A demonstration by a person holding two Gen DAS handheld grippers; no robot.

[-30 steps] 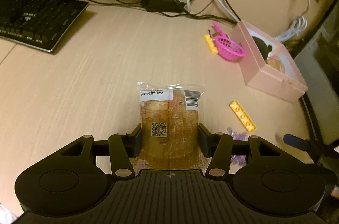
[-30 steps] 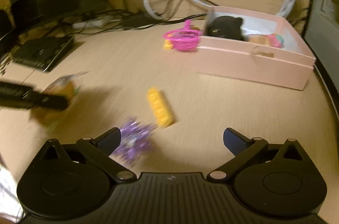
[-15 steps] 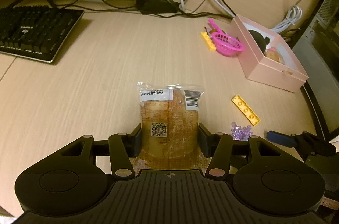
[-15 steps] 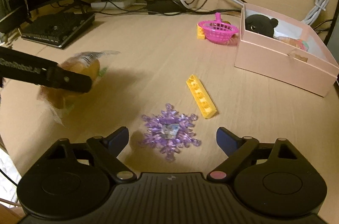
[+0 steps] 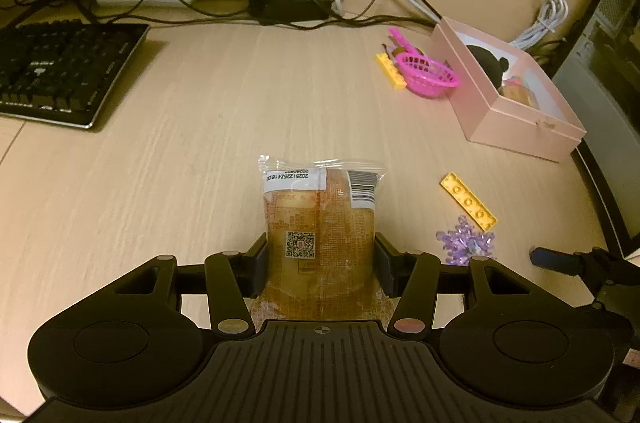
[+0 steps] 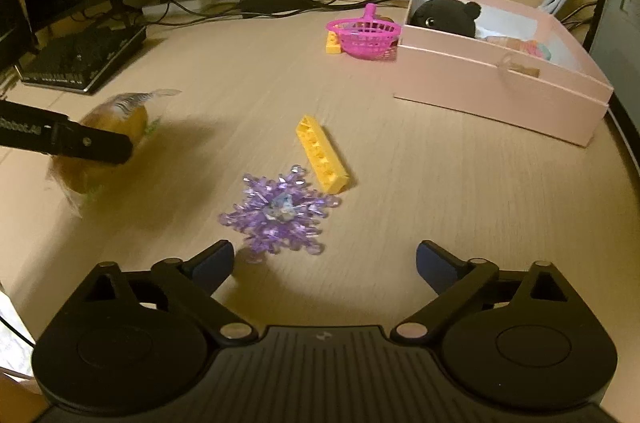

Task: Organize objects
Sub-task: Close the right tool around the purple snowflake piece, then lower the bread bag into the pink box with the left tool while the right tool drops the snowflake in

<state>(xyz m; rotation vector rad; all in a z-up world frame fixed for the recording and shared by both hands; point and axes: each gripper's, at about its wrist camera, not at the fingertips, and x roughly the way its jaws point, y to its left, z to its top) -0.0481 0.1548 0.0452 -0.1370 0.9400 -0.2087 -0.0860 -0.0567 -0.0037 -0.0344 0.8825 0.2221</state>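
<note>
Packaged bun (image 5: 320, 223) clamped in left gripper (image 5: 320, 263), clear wrapper, barcode label, held above bench (image 5: 180, 143). Right gripper (image 6: 324, 263) jaws apart, just widened, nothing between; purple snowflake (image 6: 280, 211) just ahead beside yellow brick (image 6: 322, 155). Step: approaching snowflake. Next: lower, straddle, close; likely destination pink box (image 6: 500, 83).

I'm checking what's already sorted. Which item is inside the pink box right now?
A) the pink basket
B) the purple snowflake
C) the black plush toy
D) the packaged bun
C: the black plush toy sits inside the pink box, while the other three are all outside it.
</note>
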